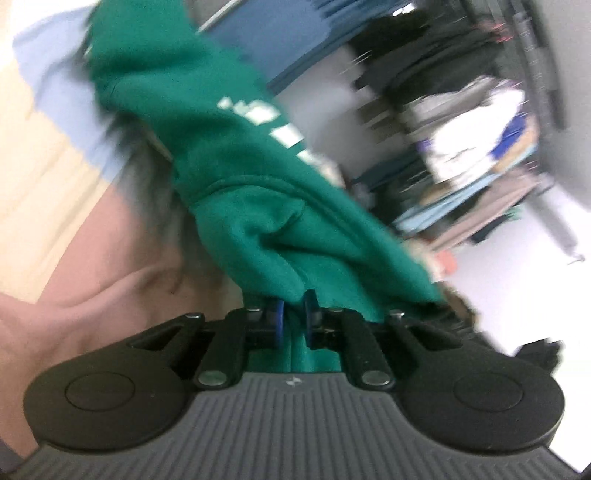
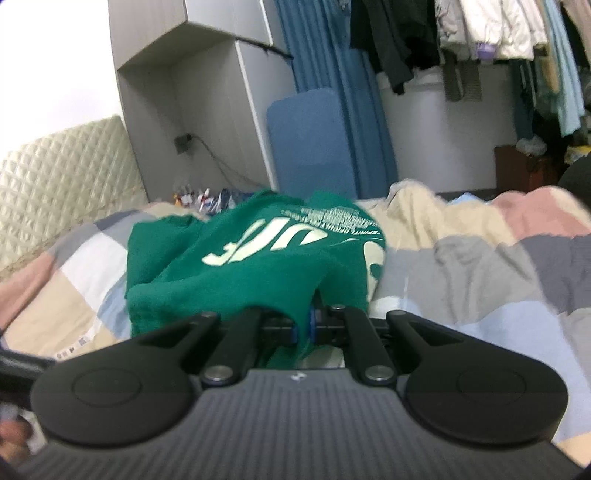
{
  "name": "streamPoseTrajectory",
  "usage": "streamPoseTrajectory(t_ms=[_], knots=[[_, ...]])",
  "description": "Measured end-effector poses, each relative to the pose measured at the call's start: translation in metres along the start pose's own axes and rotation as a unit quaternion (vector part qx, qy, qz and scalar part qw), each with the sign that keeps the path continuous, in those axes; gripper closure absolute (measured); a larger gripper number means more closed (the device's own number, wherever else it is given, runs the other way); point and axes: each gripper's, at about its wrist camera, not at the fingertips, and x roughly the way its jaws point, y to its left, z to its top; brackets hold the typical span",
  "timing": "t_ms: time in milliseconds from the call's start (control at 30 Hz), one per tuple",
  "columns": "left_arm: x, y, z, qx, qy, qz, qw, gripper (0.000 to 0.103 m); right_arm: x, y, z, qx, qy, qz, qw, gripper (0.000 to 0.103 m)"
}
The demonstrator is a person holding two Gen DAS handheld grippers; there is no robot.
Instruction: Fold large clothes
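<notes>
A green sweatshirt [image 1: 236, 177] with pale printed lettering hangs bunched from my left gripper [image 1: 293, 321], whose blue-padded jaws are shut on a fold of it; this view is tilted and blurred. In the right wrist view the same green sweatshirt [image 2: 258, 258] lies crumpled over the patchwork bed cover [image 2: 461, 280], print upward. My right gripper [image 2: 303, 325] is shut on its near edge, with cloth draped over the left finger.
A quilted headboard [image 2: 62, 192] stands at the left. A grey cabinet [image 2: 207, 103], a blue board [image 2: 310, 144] and blue curtains are behind the bed. A rack of hanging clothes [image 2: 498, 33] fills the upper right.
</notes>
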Motion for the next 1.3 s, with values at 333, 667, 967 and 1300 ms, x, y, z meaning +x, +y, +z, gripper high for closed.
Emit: streamPoseTrajectory(t_ms=[333, 667, 967, 1300], knots=[[-0.082, -0.038, -0.018, 0.028, -0.014, -0.069, 0.9971, 0.092, -0.063, -0.008, 0.016, 0.001, -0.024, -0.008, 1.0, 0.095], [-0.047, -0.004, -0.029, -0.001, 0.063, 0.101, 0.9929, 0.091, -0.012, -0.034, -0.034, 0.042, 0.155, -0.07, 0.985, 0.094], [-0.045, 0.0, -0.013, -0.011, 0.062, 0.093, 0.9937, 0.045, -0.014, -0.043, -0.037, 0.102, 0.185, -0.058, 0.976, 0.081], [-0.025, 0.003, 0.022, -0.041, 0.038, 0.042, 0.9975, 0.018, -0.061, -0.045, -0.042, 0.239, 0.179, 0.046, 0.953, 0.023]])
